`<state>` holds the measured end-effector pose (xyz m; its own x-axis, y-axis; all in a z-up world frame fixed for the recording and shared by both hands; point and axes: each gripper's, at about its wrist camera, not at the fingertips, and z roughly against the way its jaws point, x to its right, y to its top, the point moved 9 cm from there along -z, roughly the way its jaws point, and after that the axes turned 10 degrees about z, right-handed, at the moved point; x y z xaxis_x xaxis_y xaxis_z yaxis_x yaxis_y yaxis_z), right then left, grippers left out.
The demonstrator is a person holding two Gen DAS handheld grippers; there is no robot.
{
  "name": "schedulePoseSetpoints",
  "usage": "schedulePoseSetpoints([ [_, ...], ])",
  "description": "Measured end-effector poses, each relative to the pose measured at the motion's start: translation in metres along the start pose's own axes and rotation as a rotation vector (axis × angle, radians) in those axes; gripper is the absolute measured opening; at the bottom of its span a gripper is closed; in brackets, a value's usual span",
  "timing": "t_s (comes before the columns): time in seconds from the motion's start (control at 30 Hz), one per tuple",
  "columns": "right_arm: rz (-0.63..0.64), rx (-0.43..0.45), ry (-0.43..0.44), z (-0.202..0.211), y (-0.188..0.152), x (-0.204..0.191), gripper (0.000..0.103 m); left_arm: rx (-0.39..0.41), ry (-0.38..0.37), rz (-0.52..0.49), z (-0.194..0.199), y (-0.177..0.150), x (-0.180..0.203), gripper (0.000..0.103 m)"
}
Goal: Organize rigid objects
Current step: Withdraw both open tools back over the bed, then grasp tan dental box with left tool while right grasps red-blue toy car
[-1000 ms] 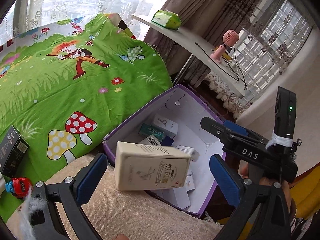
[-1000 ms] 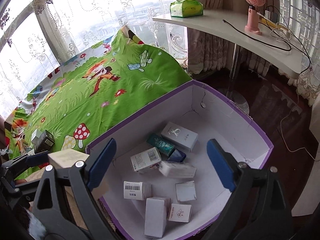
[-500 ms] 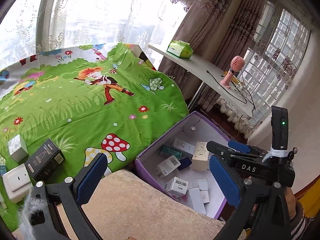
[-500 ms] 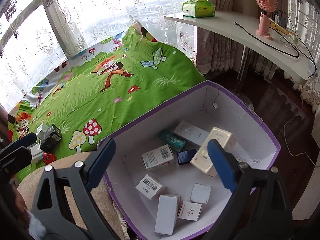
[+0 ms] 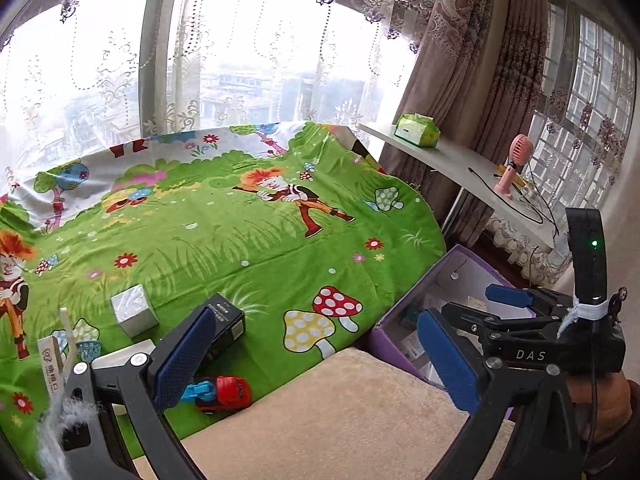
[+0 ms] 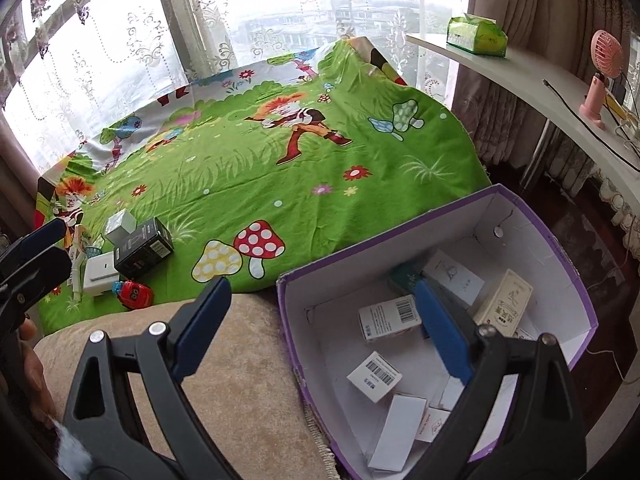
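My left gripper (image 5: 316,360) is open and empty above the beige cushion's edge, facing the green cartoon mat (image 5: 248,248). On the mat near it lie a black box (image 5: 224,324), a silver cube (image 5: 134,310), a white box (image 6: 98,274) and a red toy car (image 5: 224,394). My right gripper (image 6: 322,332) is also open and empty, hanging over the near left rim of the purple box (image 6: 440,216). Inside that box lie several small cartons, among them a cream box (image 6: 506,300) and a barcoded one (image 6: 388,316).
A beige cushion (image 5: 340,412) fills the foreground between mat and box. A white shelf (image 6: 532,80) at the right carries a green tissue pack (image 6: 476,36), a pink fan (image 6: 600,76) and cables. Lace curtains and windows stand behind the mat.
The cream box that was between my left gripper's fingers now lies in the purple box. Both grippers have swung left, the left one towards the objects on the mat.
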<state>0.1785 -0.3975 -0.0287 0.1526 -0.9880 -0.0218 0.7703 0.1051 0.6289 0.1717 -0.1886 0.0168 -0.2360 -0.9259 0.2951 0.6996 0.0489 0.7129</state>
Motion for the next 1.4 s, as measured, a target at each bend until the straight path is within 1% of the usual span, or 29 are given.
schedulePoseSetpoints([
  [0.23,0.098,-0.007,0.071,-0.017,0.015,-0.059,0.094,0.037,0.157,0.02,0.014,0.005,-0.063,0.102],
  [0.4,0.177,-0.008,0.105,-0.029,0.027,-0.098,0.094,0.023,0.239,0.072,0.019,0.008,-0.113,0.102],
  [0.57,0.226,-0.003,0.133,-0.038,0.043,-0.129,0.094,0.013,0.318,0.093,0.025,0.013,-0.152,0.102],
  [0.67,0.255,-0.006,0.148,-0.046,0.052,-0.149,0.094,0.034,0.363,0.129,0.029,0.015,-0.175,0.102],
  [0.73,0.269,-0.017,0.168,-0.051,0.053,-0.163,0.094,0.048,0.407,0.149,0.032,0.014,-0.189,0.101],
  [0.87,0.289,-0.047,0.217,-0.061,0.047,-0.191,0.094,0.038,0.478,0.214,0.033,0.005,-0.218,0.098],
  [1.03,0.337,-0.081,0.236,-0.071,0.034,-0.215,0.094,0.012,0.514,0.35,0.034,-0.011,-0.254,0.089],
  [1.13,0.352,-0.124,0.249,-0.08,0.024,-0.221,0.094,0.012,0.539,0.417,0.037,-0.019,-0.271,0.087],
  [1.3,0.389,-0.157,0.251,-0.085,0.01,-0.228,0.094,-0.002,0.566,0.498,0.039,-0.031,-0.294,0.081],
  [1.4,0.426,-0.181,0.257,-0.087,0.002,-0.237,0.091,-0.016,0.569,0.542,0.039,-0.038,-0.305,0.075],
])
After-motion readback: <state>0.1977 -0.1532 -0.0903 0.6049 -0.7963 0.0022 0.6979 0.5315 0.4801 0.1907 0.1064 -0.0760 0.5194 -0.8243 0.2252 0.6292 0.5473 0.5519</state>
